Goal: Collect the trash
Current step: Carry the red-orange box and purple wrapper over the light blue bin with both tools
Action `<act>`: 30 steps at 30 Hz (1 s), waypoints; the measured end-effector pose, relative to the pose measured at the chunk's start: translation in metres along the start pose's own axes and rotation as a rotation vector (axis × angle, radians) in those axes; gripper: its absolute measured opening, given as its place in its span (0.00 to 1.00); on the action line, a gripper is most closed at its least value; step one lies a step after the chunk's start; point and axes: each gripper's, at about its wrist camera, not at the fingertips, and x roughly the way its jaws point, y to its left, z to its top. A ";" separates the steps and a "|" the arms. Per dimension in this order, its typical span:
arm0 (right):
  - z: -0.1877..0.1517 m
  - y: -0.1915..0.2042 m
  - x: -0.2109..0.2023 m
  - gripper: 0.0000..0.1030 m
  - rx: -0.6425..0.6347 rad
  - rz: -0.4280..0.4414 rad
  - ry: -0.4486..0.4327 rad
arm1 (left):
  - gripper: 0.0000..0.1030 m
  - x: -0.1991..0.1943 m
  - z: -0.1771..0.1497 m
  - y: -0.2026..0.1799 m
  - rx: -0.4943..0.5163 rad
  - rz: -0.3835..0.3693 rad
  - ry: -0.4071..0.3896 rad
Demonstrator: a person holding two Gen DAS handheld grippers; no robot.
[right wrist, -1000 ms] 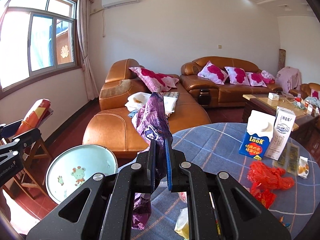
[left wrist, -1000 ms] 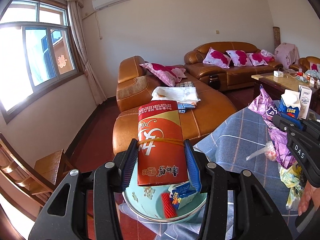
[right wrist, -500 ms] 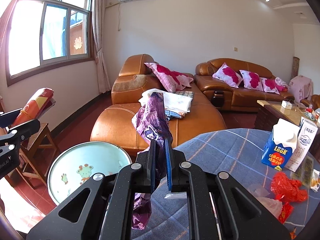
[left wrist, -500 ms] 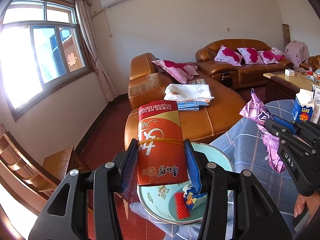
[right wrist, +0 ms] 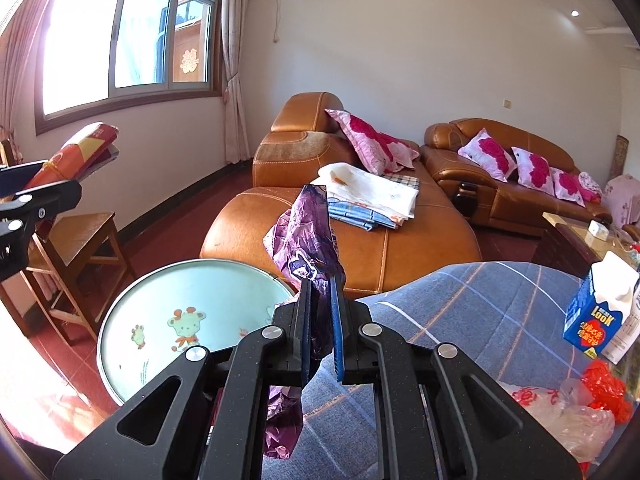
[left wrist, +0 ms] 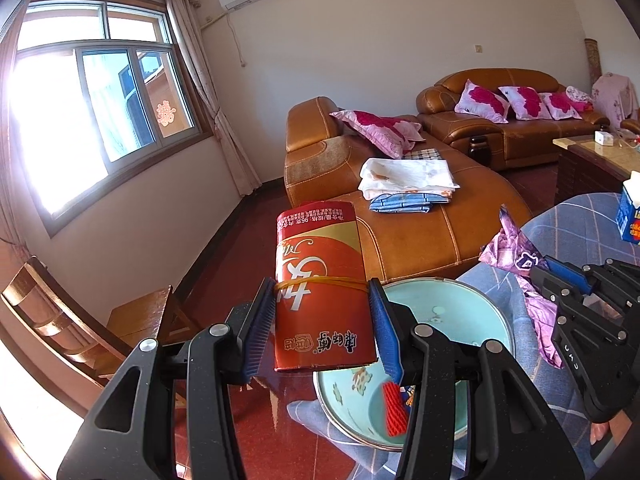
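My left gripper is shut on a red packet with a rubber band around it, held above the left rim of a light blue basin. The basin holds a red net scrap and a small wrapper. My right gripper is shut on a purple plastic bag, held over the table edge just right of the basin. The right gripper also shows in the left wrist view, and the left gripper with its packet at the left of the right wrist view.
A blue checked tablecloth covers the table, with a blue milk carton, red plastic scraps and a clear bag at the right. A wooden chair stands left of the basin. Brown leather sofas lie beyond.
Both grippers have swung left with their loads still held. The basin now sits further right in the left wrist view and the table's trash has slid toward the right edge.
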 end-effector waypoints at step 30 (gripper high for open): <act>-0.003 0.014 0.002 0.17 -0.071 0.050 0.013 | 0.47 0.013 -0.008 -0.012 0.022 -0.060 0.046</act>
